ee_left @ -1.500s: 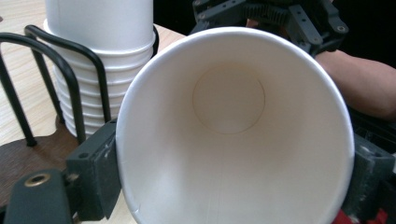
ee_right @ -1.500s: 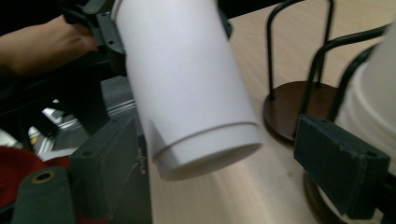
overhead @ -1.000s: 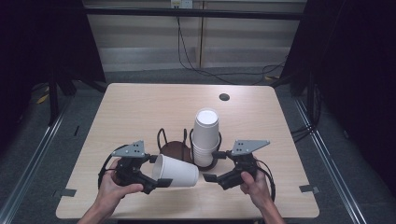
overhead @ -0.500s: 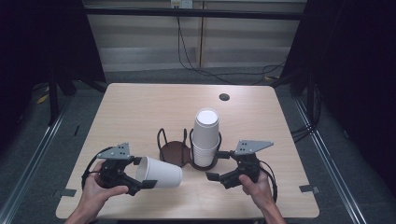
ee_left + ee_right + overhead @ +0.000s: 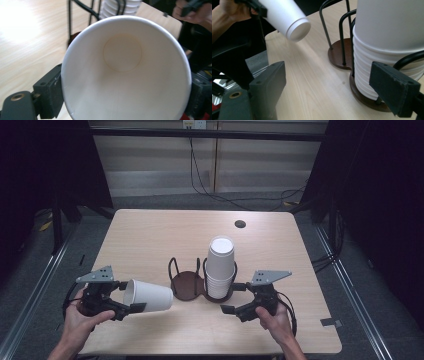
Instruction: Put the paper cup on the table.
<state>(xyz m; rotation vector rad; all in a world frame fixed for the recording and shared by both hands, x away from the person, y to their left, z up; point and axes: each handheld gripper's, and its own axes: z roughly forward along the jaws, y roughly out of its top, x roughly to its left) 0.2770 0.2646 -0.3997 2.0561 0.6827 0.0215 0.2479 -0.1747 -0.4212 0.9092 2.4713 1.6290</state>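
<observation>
Paper cup, white and empty, lies on its side in the air over the near left part of the table, its mouth toward the left tongs and its base toward the wire cup holder. It is likely very light and thin-walled, so it should dent under a hard squeeze, and its smooth wall could slip; the stiffer rolled rim, where the left tongs pinch it from both sides, looks the safest hold. Those tongs have just been easing apart a little, yet the left gripper view shows the cup between their pads, pressed on both sides. The holder stands near the middle of the near edge: one ring bare on its dark wooden base, the other filled by a stack of paper cups. The right tongs rest beside that stack with the jaws wide apart and nothing between them. The table is pale wood, flat and matt, with a round cable hole toward the far right corner. Around it the room is dark, with cables hanging down the pale back wall.
</observation>
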